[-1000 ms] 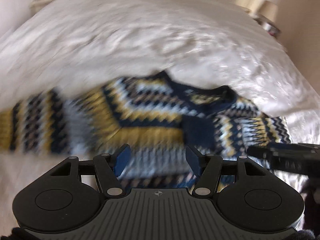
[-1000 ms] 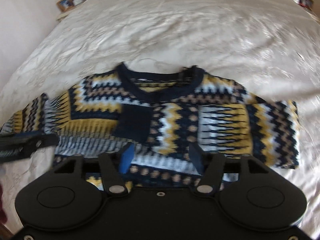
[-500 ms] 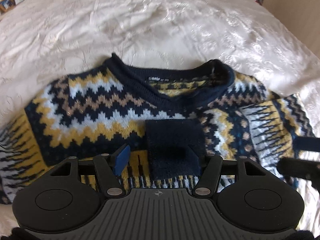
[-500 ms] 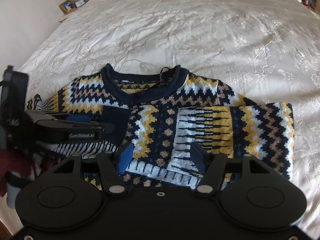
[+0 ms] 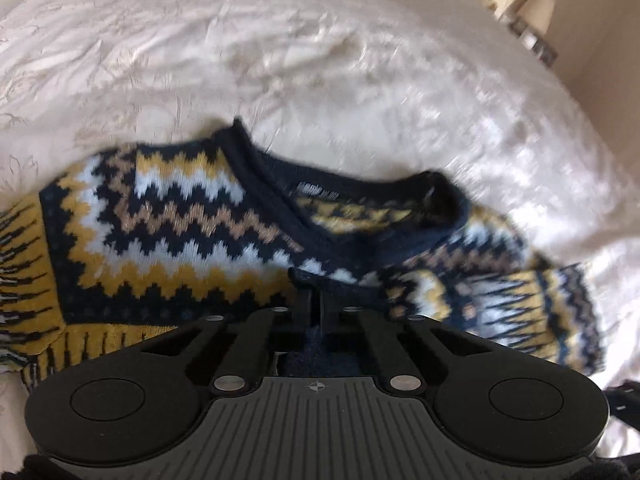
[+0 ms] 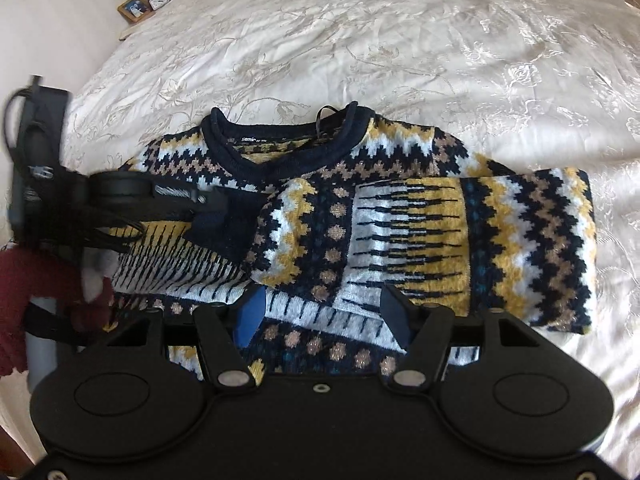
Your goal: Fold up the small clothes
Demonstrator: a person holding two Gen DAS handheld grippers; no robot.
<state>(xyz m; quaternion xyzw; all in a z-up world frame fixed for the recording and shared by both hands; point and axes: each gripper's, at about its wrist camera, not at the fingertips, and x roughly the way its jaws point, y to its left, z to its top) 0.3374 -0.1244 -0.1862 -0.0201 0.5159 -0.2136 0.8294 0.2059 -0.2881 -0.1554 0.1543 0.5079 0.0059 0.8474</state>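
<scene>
Left hand-held gripper now clamped on navy cuff — sweater | right hand-held gripper — agape, holding nothing

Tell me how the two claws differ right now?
The left claw is pinched shut on the dark cuff of the sweater; the right claw is spread open, holding nothing. The left one grips at the sweater's middle; the right one hangs near its bottom edge. Both are black and point across the white bed.
</scene>
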